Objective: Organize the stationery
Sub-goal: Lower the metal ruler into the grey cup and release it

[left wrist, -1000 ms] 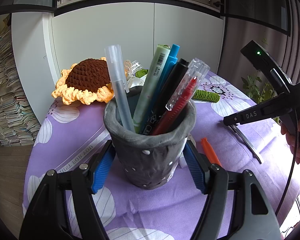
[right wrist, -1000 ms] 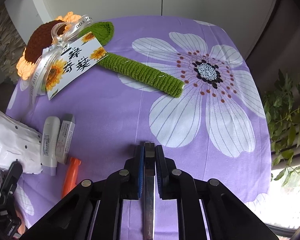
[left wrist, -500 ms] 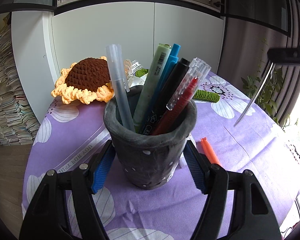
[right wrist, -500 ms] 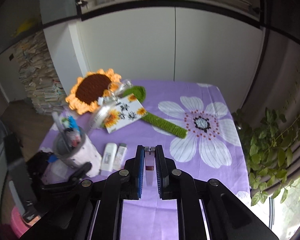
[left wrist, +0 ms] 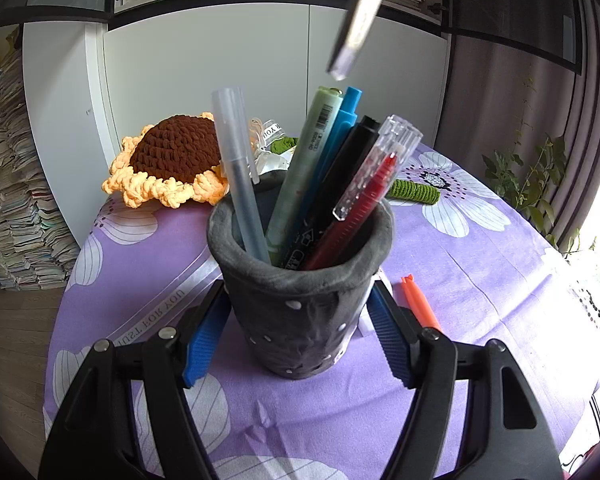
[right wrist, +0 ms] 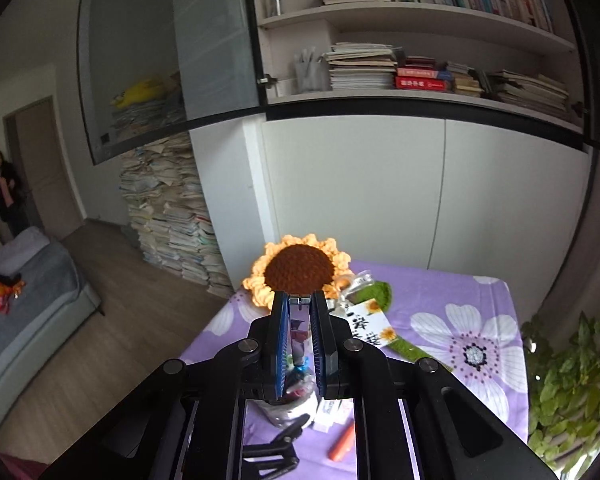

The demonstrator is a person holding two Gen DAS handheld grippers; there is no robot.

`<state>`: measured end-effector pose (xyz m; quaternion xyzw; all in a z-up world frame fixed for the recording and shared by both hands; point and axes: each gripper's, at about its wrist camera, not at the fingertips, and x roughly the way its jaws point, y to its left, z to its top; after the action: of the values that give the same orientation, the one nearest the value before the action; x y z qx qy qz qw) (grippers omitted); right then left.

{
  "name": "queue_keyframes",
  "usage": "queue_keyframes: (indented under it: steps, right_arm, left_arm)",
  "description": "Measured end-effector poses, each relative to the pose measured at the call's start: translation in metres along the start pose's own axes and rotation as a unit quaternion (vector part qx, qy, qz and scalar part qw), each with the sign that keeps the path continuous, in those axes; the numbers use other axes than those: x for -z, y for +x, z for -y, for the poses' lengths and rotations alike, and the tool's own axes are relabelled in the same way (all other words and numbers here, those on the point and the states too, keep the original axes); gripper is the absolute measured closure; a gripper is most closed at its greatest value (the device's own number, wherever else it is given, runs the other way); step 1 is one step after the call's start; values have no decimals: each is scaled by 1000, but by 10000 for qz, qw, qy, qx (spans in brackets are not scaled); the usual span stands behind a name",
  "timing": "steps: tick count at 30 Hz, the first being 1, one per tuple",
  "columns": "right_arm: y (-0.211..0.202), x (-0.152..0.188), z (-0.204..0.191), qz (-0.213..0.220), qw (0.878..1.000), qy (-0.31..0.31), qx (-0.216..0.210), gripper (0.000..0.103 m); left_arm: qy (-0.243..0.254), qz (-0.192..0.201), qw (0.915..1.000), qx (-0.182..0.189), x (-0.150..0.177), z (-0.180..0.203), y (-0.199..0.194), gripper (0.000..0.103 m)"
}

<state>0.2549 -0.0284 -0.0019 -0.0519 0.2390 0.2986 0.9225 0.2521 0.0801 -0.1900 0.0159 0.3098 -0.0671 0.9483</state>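
Left gripper [left wrist: 298,332]: lower centre of left wrist view; blue pads [left wrist: 204,338] spread either side of pen cup, at or v. near its wall, contact not certain.
Pen cup [left wrist: 300,304]: centre frame, dark grey, soft-looking felt w/ white dots, upright on purple floral tablecloth [left wrist: 480,248]; already holds clear, green, blue, black & red pens.
Right gripper [right wrist: 299,344]: centre of right wrist view, pressed together on thin metal strip, prob. a ruler.
Ruler [left wrist: 358,20]: in left view hangs from top centre, tip down, just above pen tops, not touching; in right view seen edge-on between pads.
Handling: judged light, stiff, smooth & slippery; flat faces suit the pinch; hold near upper end so lower end slides among pens. Cup likely light, squashy, tips easily; brace low on both sides.
Orange cutter [left wrist: 418,304]: lower right of cup, flat on cloth.
Crochet sunflower [left wrist: 168,160]: left of centre, behind cup; green stem [left wrist: 414,191] at right.
Shelves w/ books [right wrist: 420,76]: upper right of right view.
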Motion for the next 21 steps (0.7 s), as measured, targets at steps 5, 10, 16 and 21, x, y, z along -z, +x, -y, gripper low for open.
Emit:
queue_keyframes:
  steps: [5,10,16,21]
  right_arm:
    - [28,-1,-6,-167,9997,-22,-171,91]
    - [43,5,-4,-305,9991,19,-279,91]
    - [64,17,-8,-636,9976,-111,-257,91]
    - [92,35,-7,-1119,9933,-69,-294,91]
  left_arm:
    - [1,-1,10000,-2,0,0,0,33]
    - [5,-3,10000,-6,1,0,0,33]
    - [4,-3,10000,-4,1,0,0,33]
    - [2,-5,10000,-3,1,0,0,33]
